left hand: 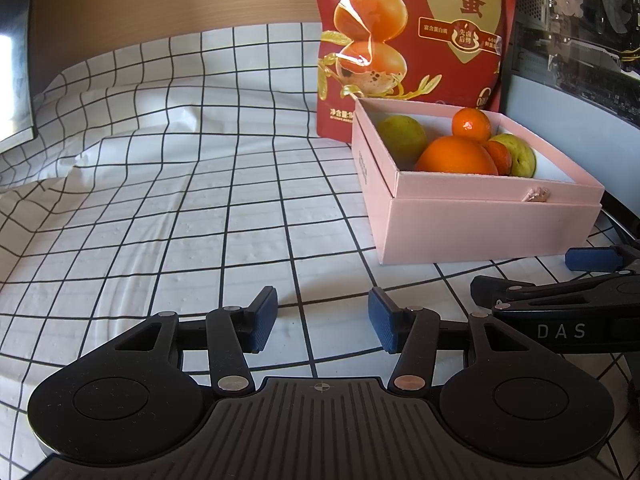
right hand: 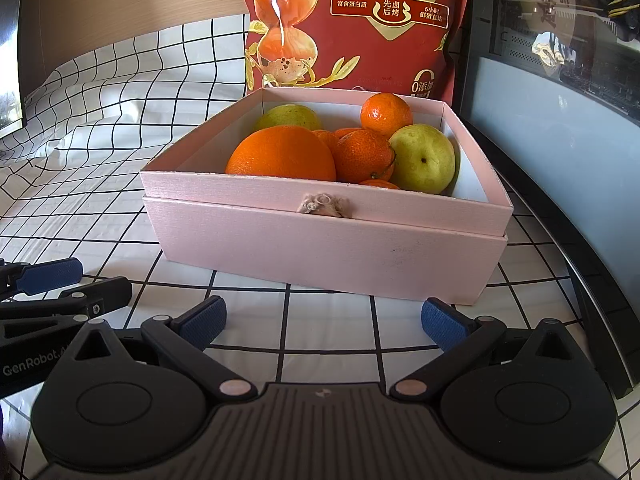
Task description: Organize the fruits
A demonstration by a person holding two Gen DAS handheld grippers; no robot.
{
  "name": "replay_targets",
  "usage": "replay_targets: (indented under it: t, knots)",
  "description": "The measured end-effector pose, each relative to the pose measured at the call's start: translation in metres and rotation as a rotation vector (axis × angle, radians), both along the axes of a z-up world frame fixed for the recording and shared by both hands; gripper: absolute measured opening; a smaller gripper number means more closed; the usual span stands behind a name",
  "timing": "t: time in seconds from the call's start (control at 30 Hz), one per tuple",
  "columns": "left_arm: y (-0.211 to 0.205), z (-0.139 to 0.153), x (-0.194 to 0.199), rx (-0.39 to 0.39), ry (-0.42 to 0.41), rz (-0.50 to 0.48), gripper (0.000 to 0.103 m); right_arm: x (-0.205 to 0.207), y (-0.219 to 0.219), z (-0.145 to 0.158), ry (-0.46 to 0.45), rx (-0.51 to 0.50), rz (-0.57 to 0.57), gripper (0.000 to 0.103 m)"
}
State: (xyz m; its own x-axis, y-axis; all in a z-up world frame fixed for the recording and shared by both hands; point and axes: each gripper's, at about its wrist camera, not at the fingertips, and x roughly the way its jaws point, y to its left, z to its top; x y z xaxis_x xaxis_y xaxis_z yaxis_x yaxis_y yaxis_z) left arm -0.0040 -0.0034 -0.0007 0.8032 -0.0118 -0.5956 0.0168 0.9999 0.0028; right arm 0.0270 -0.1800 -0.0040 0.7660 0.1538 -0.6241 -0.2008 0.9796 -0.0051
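Note:
A pink box (right hand: 320, 240) stands on the checked cloth and holds a large orange (right hand: 282, 154), several small mandarins (right hand: 386, 114) and two green pears (right hand: 424, 158). The box also shows in the left wrist view (left hand: 480, 224) at the right, with the orange (left hand: 456, 156) inside. My left gripper (left hand: 324, 320) is open and empty, low over the cloth, left of the box. My right gripper (right hand: 324, 322) is open and empty, just in front of the box's near wall. Each gripper shows at the edge of the other's view.
A tall red snack bag (right hand: 352, 24) stands right behind the box. A dark computer case (right hand: 560, 80) rises at the right. The black-and-white checked cloth (left hand: 200, 200) covers the table and folds up at the back left.

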Motion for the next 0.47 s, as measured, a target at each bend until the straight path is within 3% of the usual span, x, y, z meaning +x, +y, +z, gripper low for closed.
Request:
replay_targets:
  t: [0.47]
  knots:
    - [0.0014, 0.0001, 0.0005, -0.011, 0.001, -0.001, 0.056, -0.0003, -0.0002, -0.0002, 0.000, 0.000, 0.000, 0.103]
